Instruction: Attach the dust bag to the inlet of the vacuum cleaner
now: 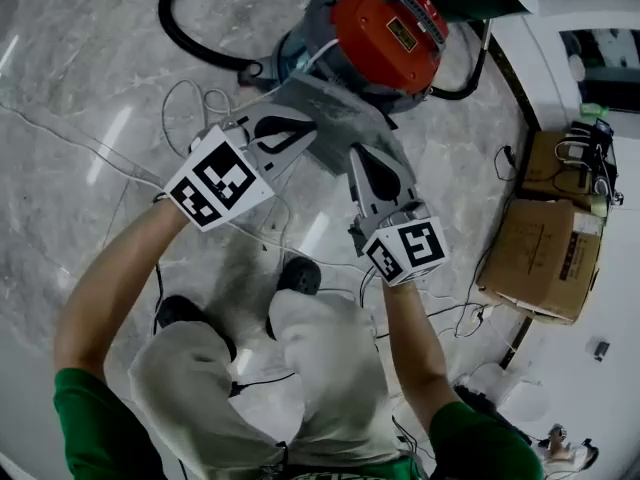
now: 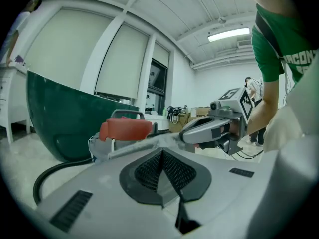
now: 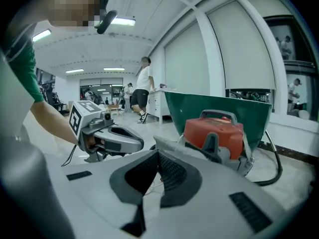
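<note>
Polished grey marbled floor [image 1: 80, 88] runs under everything, glossy and veined. At centre frame the left gripper [image 1: 308, 128] has its two jaws pinched together on one edge of the dust bag [image 1: 340, 108]. The right gripper [image 1: 360, 152] is clamped tight on the opposite edge. That one bag is a thin, limp grey sheet with a felt-like look, stretched between the two tips. It hangs just in front of the vacuum cleaner [image 1: 385, 33] at upper centre. Whether the bag touches the machine, I can't tell. The single vacuum cleaner is a squat drum with a smooth red plastic lid, and one black ribbed hose [image 1: 185, 33] loops to its upper left. Two brown cardboard boxes [image 1: 545, 253] sit at the right edge.
</note>
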